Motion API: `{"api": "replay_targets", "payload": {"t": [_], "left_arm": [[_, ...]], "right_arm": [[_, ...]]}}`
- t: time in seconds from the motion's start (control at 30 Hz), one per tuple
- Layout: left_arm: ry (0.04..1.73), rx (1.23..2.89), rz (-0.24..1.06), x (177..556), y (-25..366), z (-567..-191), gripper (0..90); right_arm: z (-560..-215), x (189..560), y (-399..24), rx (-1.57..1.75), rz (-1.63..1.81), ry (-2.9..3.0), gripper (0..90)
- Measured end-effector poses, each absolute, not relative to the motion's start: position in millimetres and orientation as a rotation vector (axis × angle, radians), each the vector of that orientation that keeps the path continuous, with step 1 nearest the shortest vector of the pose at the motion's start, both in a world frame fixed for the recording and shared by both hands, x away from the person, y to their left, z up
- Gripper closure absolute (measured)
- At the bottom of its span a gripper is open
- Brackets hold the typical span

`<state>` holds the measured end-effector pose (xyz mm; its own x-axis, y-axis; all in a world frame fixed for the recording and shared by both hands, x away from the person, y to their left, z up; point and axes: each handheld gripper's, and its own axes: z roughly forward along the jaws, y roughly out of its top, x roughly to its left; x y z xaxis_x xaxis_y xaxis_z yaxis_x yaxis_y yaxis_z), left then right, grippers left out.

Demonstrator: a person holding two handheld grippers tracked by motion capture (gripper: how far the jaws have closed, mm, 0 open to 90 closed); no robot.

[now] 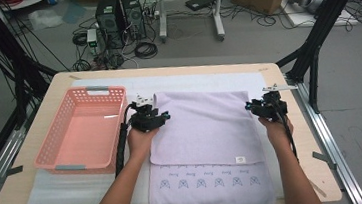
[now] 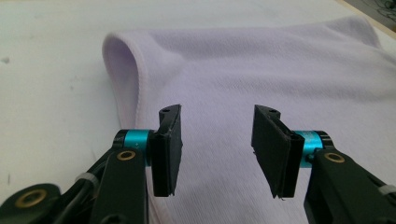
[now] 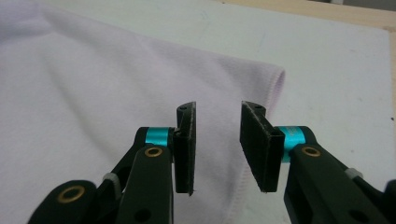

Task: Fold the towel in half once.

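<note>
A pale lilac towel (image 1: 207, 129) lies folded on the white mat, its upper layer ending at a small label above a row of blue embroidered motifs. My left gripper (image 1: 148, 110) hovers at the towel's far left corner and stands open. In the left gripper view its jaws (image 2: 218, 111) are apart over the towel (image 2: 261, 70), whose corner curls up just ahead. My right gripper (image 1: 269, 104) is at the far right corner, also open. In the right gripper view the gap (image 3: 219, 107) is empty above the towel's (image 3: 93, 93) hemmed edge.
An empty pink plastic basket (image 1: 52, 139) stands at the left of the table, close beside the left hand. A white mat (image 1: 207, 79) covers the wooden tabletop (image 1: 61, 81). Beyond the far edge are computer towers, cables and black frame legs on the floor.
</note>
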<state>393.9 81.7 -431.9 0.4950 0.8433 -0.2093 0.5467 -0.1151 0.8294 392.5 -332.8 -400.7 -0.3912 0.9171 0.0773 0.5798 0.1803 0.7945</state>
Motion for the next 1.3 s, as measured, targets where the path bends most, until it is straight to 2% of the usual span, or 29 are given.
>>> {"api": "replay_targets", "payload": {"t": [0.23,0.3,0.63,0.87,1.1,1.2,1.3], "left_arm": [[1.125,1.803,0.355,361.7,86.2,-441.2,50.1],[1.115,1.813,0.337,354.7,87.5,-442.4,45.8],[1.052,1.832,0.365,328.7,98.5,-441.8,44.2],[1.054,1.837,0.373,311.6,103.9,-445.5,42.9],[1.07,1.832,0.347,299.4,114.8,-449.7,43.6],[1.064,1.836,0.316,293.8,117.6,-449.1,50.7],[1.071,1.833,0.309,288.8,120.8,-448.7,51.8]], "right_arm": [[-403.2,365.3,-335.8,1.384,1.135,2.04,66.5],[-407.2,354.6,-337.0,1.37,1.138,2.045,66.0],[-434.0,307.8,-345.6,1.35,1.143,2.048,61.6],[-435.3,287.1,-344.0,1.309,1.139,2.055,58.2],[-437.4,268.1,-342.3,1.294,1.133,2.064,57.6],[-441.4,261.6,-341.5,1.308,1.138,2.071,57.8],[-444.6,257.5,-341.4,1.324,1.143,2.075,57.8]]}}
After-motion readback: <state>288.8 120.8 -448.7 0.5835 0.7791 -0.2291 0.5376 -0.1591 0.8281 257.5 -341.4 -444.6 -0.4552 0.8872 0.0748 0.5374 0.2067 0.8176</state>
